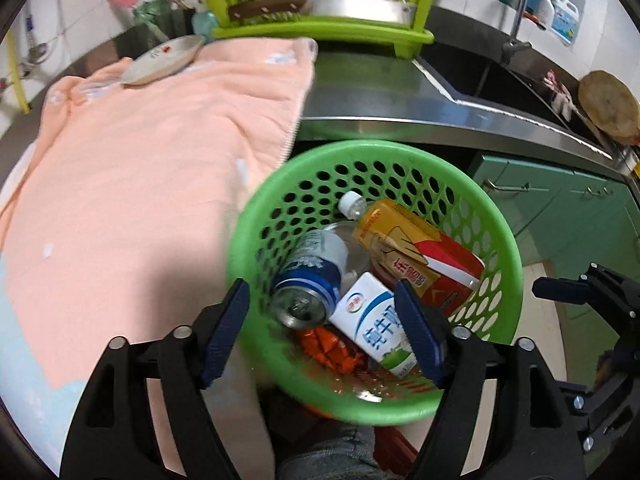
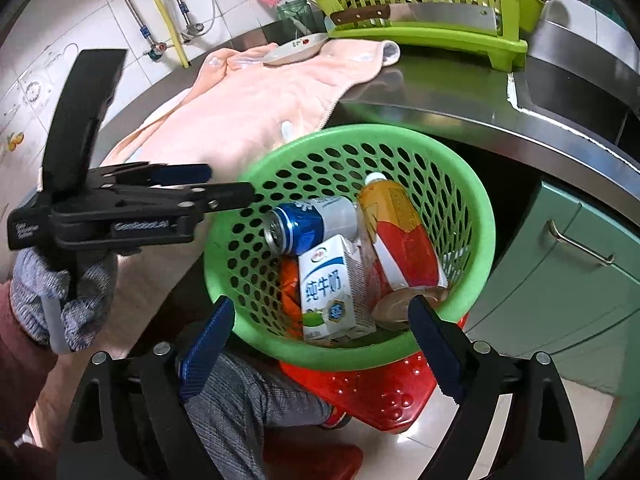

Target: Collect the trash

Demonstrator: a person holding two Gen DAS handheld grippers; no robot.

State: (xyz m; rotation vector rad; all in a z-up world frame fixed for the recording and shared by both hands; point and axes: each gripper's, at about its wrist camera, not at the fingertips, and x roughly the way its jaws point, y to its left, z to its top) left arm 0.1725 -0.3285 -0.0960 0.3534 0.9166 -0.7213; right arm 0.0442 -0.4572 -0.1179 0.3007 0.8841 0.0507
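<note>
A green perforated basket [image 1: 372, 148] [image 2: 360, 132] sits below the counter edge on a red stool [image 2: 380, 392]. In it lie a blue and white can [image 1: 316, 268] [image 2: 308, 224], a white milk carton [image 1: 372, 320] [image 2: 328, 288], a yellow and red bottle [image 1: 416, 248] [image 2: 400, 232], a clear bottle with a white cap [image 1: 352, 204] and an orange wrapper [image 1: 332, 348] [image 2: 290, 292]. My left gripper [image 1: 320, 292] [image 2: 224, 184] hovers open above the basket's left rim, held in a gloved hand [image 2: 52, 300]. My right gripper [image 2: 322, 308] is open over the near rim, empty.
A peach towel [image 1: 160, 160] covers the steel counter, with a plate [image 1: 164, 60] on its far end. Behind stand a lime dish rack [image 1: 320, 0] holding a cleaver [image 2: 440, 16], and a sink [image 1: 480, 76] to the right. Green cabinets [image 2: 560, 280] are at right, and a person's knee [image 2: 240, 400] is below.
</note>
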